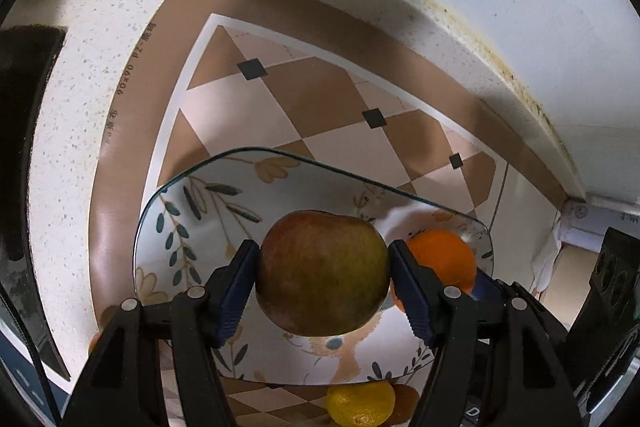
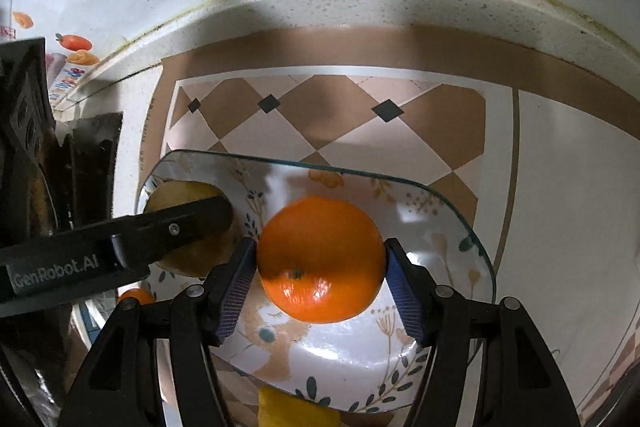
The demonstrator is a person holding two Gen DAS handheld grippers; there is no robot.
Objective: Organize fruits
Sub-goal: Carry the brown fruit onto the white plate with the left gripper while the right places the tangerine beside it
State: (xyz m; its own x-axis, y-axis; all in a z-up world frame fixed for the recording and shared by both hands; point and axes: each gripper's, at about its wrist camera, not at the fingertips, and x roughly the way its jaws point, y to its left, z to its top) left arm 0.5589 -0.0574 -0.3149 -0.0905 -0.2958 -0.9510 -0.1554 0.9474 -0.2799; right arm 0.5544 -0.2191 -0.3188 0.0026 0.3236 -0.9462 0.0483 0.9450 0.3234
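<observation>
A speckled table (image 1: 72, 131) under a checked mat: left fingers (image 1: 256, 291) clamp a firm, heavy apple (image 1: 324, 271) at its widest; right fingers (image 2: 240, 279) pinch a slick orange (image 2: 320, 259), both above the floral plate (image 2: 440, 219).

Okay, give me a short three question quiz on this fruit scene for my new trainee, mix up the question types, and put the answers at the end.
1. True or false: the left gripper is shut on an apple.
2. Multiple choice: what does the right gripper hold? A) a lemon B) an orange C) nothing
3. Short answer: what are both held fruits positioned over?

Key
1. True; both pads press the apple's sides.
2. B.
3. The floral plate. Whether either fruit touches it cannot be told. A yellow fruit lies off the plate at its near edge.
</observation>
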